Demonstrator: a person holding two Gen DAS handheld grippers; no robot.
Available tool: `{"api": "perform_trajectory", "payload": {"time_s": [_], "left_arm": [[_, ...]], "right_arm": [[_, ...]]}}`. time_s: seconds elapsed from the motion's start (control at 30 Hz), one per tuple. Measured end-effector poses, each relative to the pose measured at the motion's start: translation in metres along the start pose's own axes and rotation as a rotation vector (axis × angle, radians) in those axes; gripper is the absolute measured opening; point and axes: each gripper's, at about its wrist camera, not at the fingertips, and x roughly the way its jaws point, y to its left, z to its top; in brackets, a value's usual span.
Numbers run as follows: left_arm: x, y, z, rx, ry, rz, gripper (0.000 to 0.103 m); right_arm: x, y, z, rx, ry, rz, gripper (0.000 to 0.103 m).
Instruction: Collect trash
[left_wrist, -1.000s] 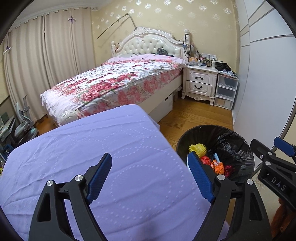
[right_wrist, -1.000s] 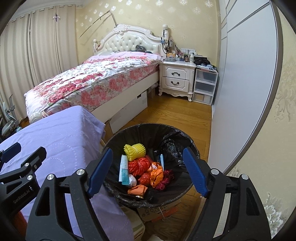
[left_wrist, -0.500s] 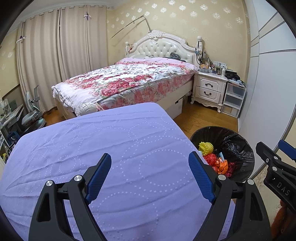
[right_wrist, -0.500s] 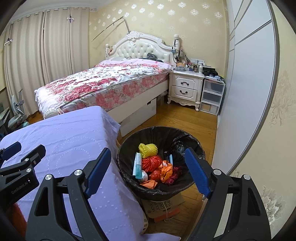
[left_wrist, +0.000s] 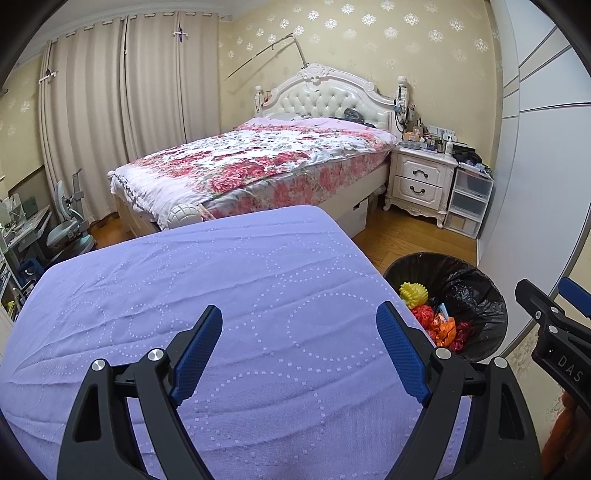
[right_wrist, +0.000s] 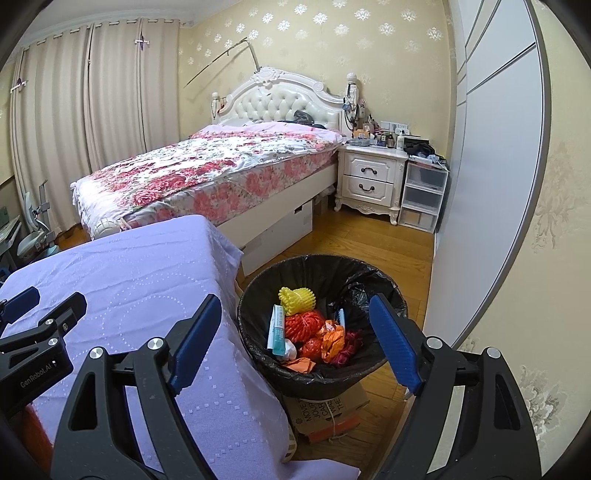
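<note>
Lilac cloth (left_wrist: 236, 295) is seen draped over the desk, whose own surface and legs are hidden beneath it. The left gripper (left_wrist: 299, 350) is held above the cloth with its fingers (left_wrist: 197, 349) spread apart and nothing between them. The right gripper (right_wrist: 295, 343) is likewise released and empty, its fingers framing the bin (right_wrist: 373, 373) on the floor just beside the desk. Trash (right_wrist: 314, 328) is piled inside the black liner: a yellow foam net, red netting, orange wrappers and a pale tube can be made out, while the pieces beneath are covered. A cardboard box (right_wrist: 325, 413) under the bin is partly hidden. In the left view the bin (left_wrist: 476, 295) is cut off by the desk edge.
</note>
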Motion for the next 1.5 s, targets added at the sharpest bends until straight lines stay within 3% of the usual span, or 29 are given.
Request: {"api": "perform_trajectory", "payload": {"time_s": [1.5], "left_arm": [[-0.0012, -0.0030, -0.0045, -0.005, 0.006, -0.002, 0.083]], "right_arm": [[-0.0003, 0.0011, -0.0012, 0.001, 0.000, -0.001, 0.080]]}}
